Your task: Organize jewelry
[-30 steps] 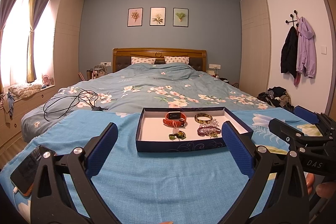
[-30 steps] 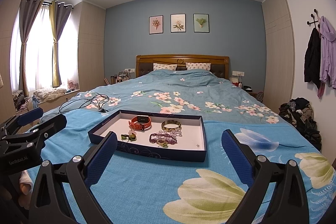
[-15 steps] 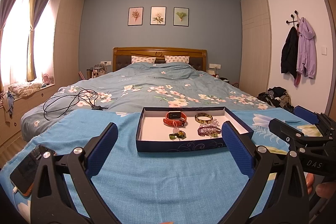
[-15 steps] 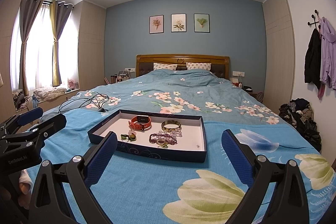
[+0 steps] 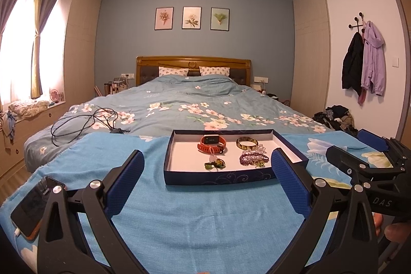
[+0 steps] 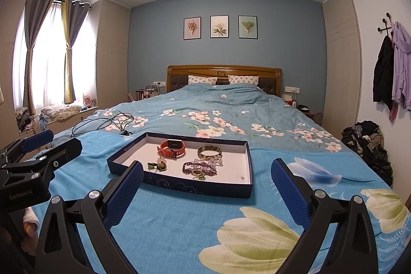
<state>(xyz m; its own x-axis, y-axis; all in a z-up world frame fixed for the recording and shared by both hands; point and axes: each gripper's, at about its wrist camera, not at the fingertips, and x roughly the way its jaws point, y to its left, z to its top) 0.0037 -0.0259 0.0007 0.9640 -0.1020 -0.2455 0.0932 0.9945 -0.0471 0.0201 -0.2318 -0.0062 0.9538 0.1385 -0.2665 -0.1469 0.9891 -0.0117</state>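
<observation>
Navy jewelry tray (image 5: 218,177) on the bed, just ahead of left tongs (image 5: 207,180) and right tongs (image 6: 207,190), both wide, empty.

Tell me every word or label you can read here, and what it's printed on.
"DAS": on the black body of the right gripper, seen from the left wrist view.
"GenRobot.AI", small and blurred, so not certain: on the black body of the left gripper.
Box scrollwork, watch screen: no readable text.
</observation>
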